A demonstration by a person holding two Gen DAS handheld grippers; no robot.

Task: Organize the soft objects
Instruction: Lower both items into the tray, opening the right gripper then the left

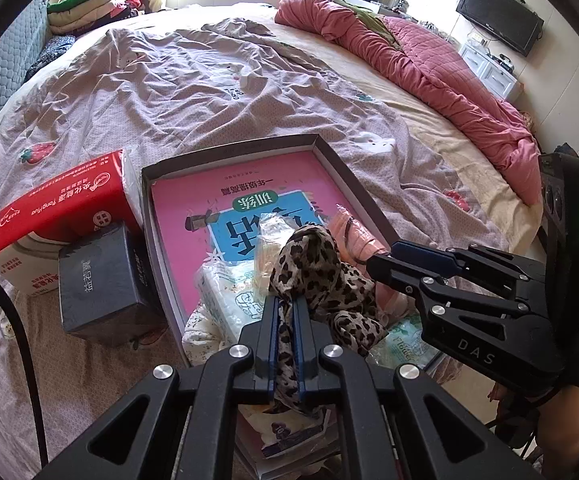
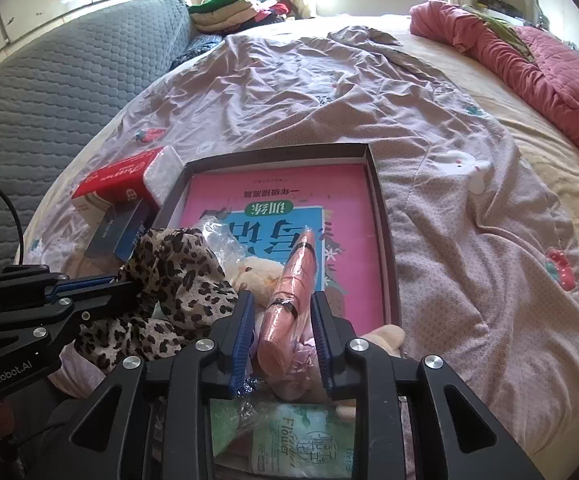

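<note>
Centrally, a shallow dark cardboard box point(image 1: 331, 160) lies on the rumpled, thin pinkish-grey duvet cover point(image 1: 149, 92) printed with strawberries, and a glossy pink workbook point(image 2: 281, 208) lies flat inside it. At the box's near end sits a heap of soft things: a limp leopard-print scarf point(image 1: 313, 268), a cream plush toy point(image 2: 255, 272), crinkly clear plastic wrap, and flat packs of tissues point(image 2: 301, 444).

The left gripper point(image 1: 285, 308) points steeply down over the heap, its blue-padded fingers drawn together and clamped on the leopard-print scarf; the thin fabric passes between the pads and bunches in a soft hump beyond the tips, with a loose tail draping to the right.

The right gripper point(image 2: 283, 304) points down at a similar angle just beside it. Its ribbed blue pads stand a little apart on either side of a salmon-pink bundle point(image 2: 293, 300) sealed in shiny film with dark bands across it; a gap shows on each side, so the pads do not press on it. The bundle is long and narrow, its long axis running away from the gripper toward the box's far end, its tapered end over the workbook's blue panel.

Left of the box lie a red-and-white carton point(image 1: 69, 208) and a matte dark box point(image 1: 101, 276), touching each other. A quilted rose-red comforter point(image 1: 429, 64) is rolled along the bed's far right.
</note>
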